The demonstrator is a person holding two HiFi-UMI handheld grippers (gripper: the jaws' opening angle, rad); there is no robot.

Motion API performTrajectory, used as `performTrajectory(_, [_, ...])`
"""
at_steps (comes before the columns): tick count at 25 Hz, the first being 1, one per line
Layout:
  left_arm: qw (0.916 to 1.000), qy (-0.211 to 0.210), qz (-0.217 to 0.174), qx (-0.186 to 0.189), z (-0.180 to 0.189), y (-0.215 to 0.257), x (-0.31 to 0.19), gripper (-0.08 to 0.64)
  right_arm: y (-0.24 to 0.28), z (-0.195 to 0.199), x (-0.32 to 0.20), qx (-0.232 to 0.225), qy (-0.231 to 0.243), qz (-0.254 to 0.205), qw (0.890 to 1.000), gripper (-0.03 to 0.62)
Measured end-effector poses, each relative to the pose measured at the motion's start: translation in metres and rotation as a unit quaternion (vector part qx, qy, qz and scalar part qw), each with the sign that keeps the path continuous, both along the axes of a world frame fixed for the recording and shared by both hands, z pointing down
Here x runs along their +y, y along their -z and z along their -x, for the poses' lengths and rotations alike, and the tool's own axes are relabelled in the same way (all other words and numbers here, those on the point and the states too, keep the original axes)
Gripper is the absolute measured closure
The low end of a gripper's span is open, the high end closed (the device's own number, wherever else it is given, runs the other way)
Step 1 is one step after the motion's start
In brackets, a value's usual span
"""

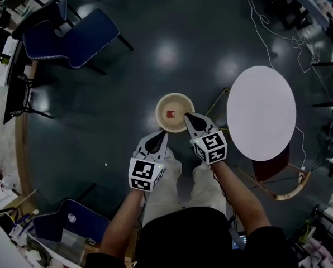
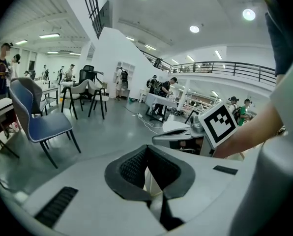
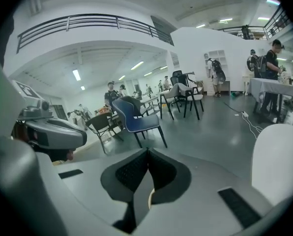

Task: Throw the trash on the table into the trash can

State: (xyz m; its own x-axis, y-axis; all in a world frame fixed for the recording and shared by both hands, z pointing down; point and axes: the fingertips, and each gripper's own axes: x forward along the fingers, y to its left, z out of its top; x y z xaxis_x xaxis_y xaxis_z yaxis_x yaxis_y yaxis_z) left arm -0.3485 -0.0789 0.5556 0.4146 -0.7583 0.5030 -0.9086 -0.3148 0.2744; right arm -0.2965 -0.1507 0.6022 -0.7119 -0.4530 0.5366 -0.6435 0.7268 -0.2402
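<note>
The dark floor bears a trash can, round white table, blue chair.

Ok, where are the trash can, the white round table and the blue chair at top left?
trash can (image 1: 158,111): head view, left rim.
white round table (image 1: 261,111): head view, bare middle of the top.
blue chair (image 1: 71,41): head view, seat.

Glossy dark floor, blue chair, white wall w/ balcony railing.

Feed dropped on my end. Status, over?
Left gripper shut, empty; right gripper shut, empty. Red scrap lies in trash can, just ahead of both. Nothing blocking the can.
</note>
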Motion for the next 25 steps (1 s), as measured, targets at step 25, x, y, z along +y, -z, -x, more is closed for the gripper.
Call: performTrajectory(25, [0.9918,0.047,-0.11,0.046,-0.074,0.181,0.066,0.551,0.224,-0.078,0.101,-0.078,0.019,-0.109,0.991,0.574])
